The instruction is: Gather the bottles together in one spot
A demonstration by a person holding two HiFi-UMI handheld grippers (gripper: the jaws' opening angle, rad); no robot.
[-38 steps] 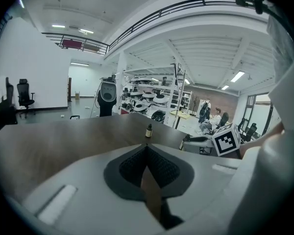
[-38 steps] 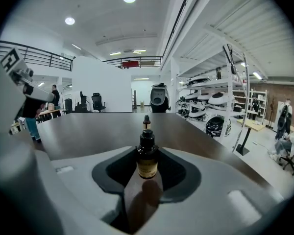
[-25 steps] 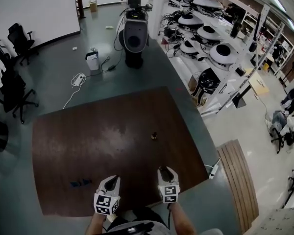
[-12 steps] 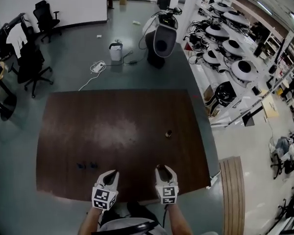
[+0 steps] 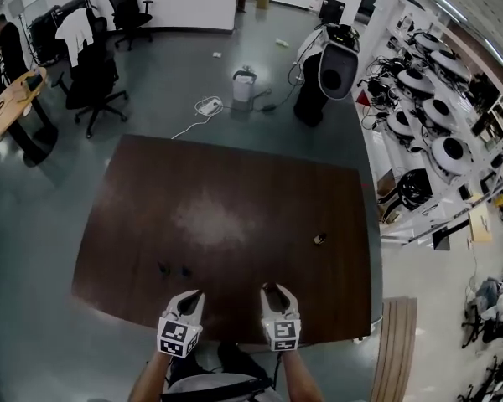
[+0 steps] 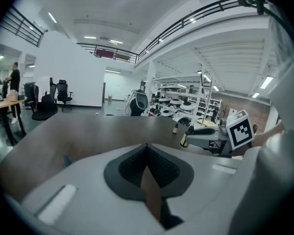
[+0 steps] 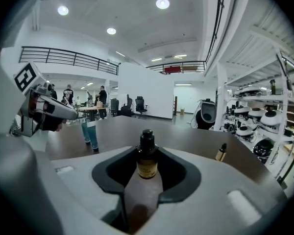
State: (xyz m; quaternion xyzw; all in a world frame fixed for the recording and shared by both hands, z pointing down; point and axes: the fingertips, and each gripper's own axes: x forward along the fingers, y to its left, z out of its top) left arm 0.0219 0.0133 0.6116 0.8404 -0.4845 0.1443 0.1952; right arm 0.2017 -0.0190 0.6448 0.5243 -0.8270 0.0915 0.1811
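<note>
Right gripper (image 5: 277, 293) grips the amber bottle (image 7: 147, 168), jaws part-open round it, now nearer the blue bottles (image 7: 91, 133) than before. Left gripper (image 6: 147, 148): jaws together, empty. Lone bottle (image 5: 319, 238) stands well right of the blue bottles; likely fetched next.

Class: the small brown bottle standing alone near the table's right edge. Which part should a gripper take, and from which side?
Probably its body, below the cap, level from the near side: the small brown bottle stands upright with bare table around, body wider than cap.
</note>
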